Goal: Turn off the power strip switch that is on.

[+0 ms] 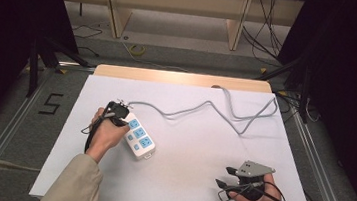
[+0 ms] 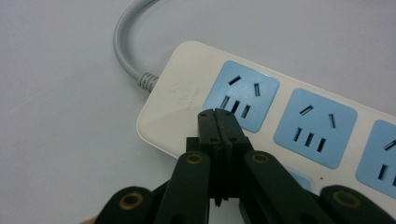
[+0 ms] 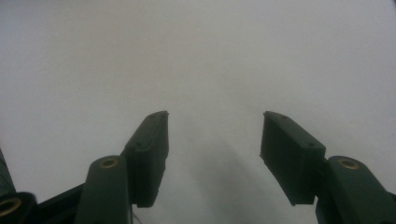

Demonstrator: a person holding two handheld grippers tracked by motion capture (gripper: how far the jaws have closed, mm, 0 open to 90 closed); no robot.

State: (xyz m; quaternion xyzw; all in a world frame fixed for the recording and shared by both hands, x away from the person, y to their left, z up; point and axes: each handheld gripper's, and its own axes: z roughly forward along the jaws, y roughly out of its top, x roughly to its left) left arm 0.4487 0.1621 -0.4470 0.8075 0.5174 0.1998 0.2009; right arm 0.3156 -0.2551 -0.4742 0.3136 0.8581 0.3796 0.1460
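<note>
A white plastic power strip (image 1: 138, 136) with three pale blue socket panels lies on the left half of the white tabletop (image 1: 196, 147), set at a slant with its cable end toward the far left. In the left gripper view the strip (image 2: 280, 116) shows its rounded white end and the first blue socket, with a small blue patch partly hidden behind the black links near its near edge. A grey round cable (image 1: 201, 108) leaves that end and winds in loose curves across the far side of the tabletop to its far right corner. The left gripper (image 1: 121, 108) sits over the strip's cable end; its fingers (image 2: 208, 126) are pressed together with nothing between them, tips over the white face just beside the first socket; whether they touch it cannot be told. The right gripper (image 1: 223, 178) rests well apart, near the right front edge, its fingers (image 3: 148, 144) spread wide over bare tabletop.
</note>
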